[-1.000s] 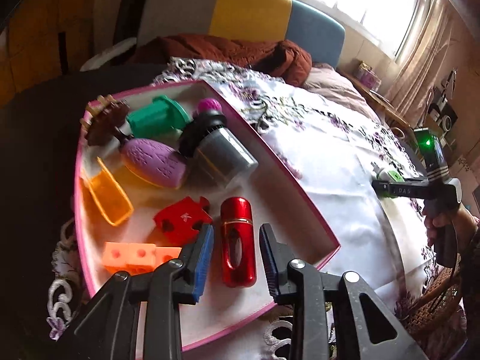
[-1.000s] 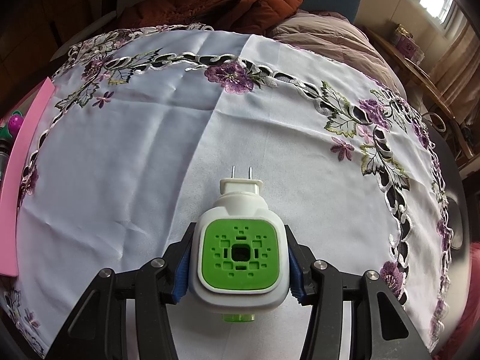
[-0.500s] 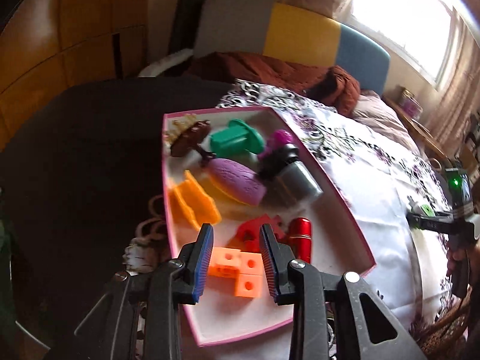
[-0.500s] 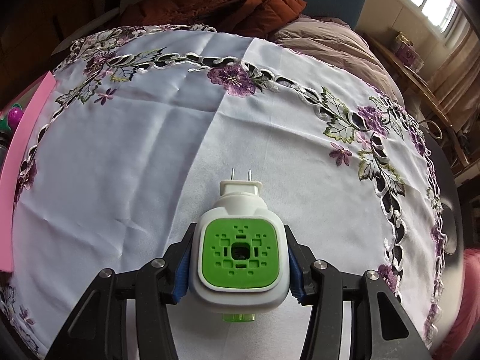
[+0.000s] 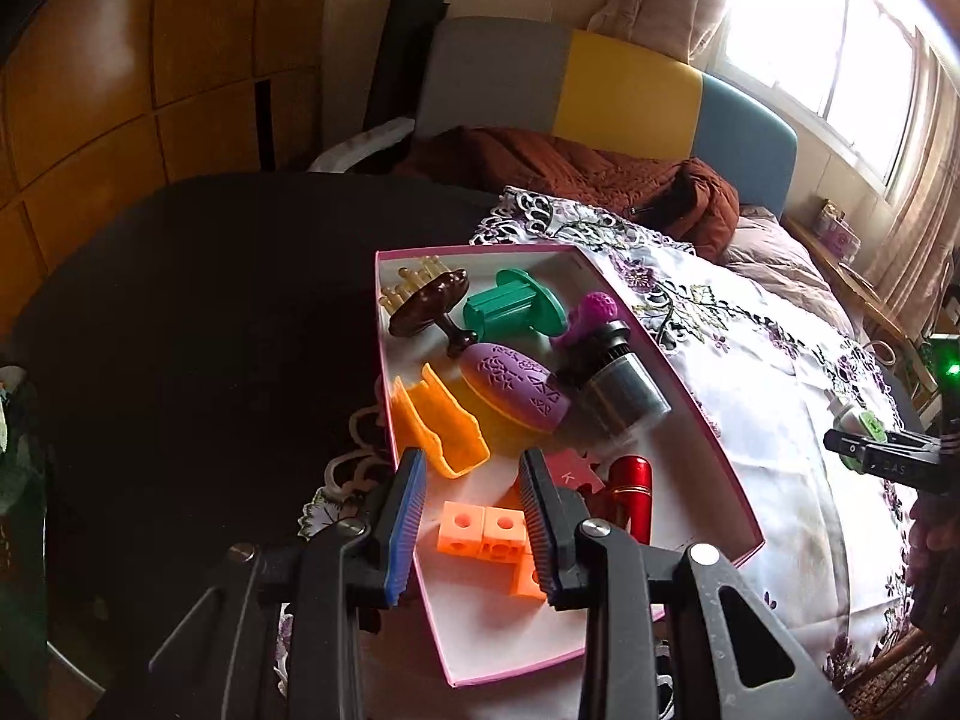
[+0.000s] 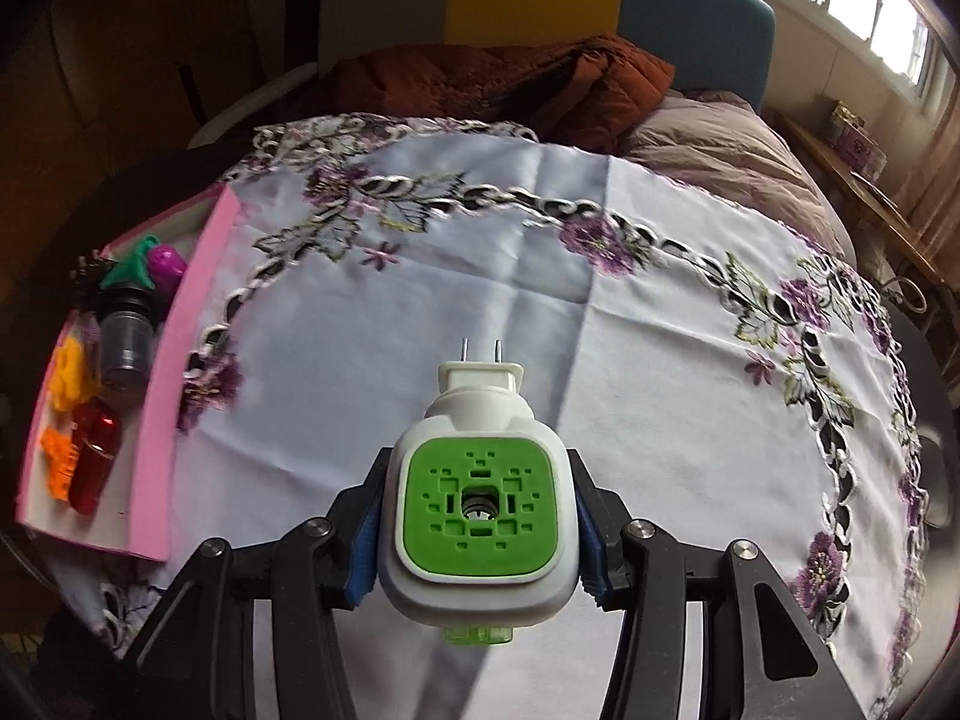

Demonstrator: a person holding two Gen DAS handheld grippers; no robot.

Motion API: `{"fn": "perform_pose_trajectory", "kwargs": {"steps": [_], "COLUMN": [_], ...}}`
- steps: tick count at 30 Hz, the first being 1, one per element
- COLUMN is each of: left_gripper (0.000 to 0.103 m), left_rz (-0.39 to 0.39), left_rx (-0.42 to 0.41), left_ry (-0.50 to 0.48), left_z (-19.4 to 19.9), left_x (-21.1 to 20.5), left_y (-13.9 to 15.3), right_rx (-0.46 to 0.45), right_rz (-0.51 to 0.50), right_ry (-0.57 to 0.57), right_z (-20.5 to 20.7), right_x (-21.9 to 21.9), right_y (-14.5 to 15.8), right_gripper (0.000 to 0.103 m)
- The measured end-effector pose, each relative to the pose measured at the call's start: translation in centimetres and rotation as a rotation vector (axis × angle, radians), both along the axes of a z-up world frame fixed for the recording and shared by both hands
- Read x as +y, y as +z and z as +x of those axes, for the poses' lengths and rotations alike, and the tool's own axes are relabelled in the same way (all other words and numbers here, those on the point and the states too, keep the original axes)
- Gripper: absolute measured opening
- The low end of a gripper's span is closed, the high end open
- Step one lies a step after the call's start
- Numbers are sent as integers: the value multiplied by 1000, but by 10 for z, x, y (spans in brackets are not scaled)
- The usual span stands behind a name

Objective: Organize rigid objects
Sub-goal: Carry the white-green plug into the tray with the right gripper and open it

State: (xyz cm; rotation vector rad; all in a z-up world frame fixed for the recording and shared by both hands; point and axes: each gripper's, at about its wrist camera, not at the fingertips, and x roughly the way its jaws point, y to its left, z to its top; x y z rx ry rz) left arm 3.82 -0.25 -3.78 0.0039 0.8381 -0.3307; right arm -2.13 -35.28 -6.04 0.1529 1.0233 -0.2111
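A pink-walled box [image 5: 498,630] sits at the left end of the embroidered white tablecloth [image 6: 630,312]. In it lie a red bottle [image 5: 630,498], orange cubes [image 5: 486,534], an orange clip [image 5: 438,420], a purple oval brush [image 5: 516,387], a grey jar [image 5: 624,390] and a green piece [image 5: 516,306]. My left gripper [image 5: 474,468] hovers open over the box's near end, above the orange cubes, holding nothing. My right gripper [image 6: 478,480] is shut on a white plug-in device with a green face [image 6: 478,516], prongs pointing away, lifted above the cloth.
The box's pink side wall [image 6: 174,372] stands left of the held device. A dark tabletop [image 5: 210,330] lies bare left of the box. A rust-brown blanket [image 5: 570,168] and a grey, yellow and blue headboard [image 5: 630,96] lie beyond the table. A hand [image 5: 936,534] holds the right gripper.
My left gripper has drawn back and swung left, from around the red bottle to above the orange cubes. My right gripper rose with the device, bringing the box into its view.
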Motion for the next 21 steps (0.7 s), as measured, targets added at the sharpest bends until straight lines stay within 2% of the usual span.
{"fn": "perform_pose_trajectory", "kwargs": {"steps": [6,11,16,21], "left_gripper": [31,31,31,31], "left_rz": [-6,-12,-21,-25], "left_rx": [5,7,11,10], "left_ry": [28,63,83,86], "left_z": [0,2,4,5], "left_x": [10,21,30,32], "left_y": [-2,-3,-3,-3], "right_rx": [-85,-110,-114,-64], "right_rz": [27,29,11,-25], "right_ry": [120,216,287,332], "right_z": [10,14,19,31], "right_x": [62,106,144,176], "right_y": [25,36,35,18], "right_gripper": [52,52,52,52]}}
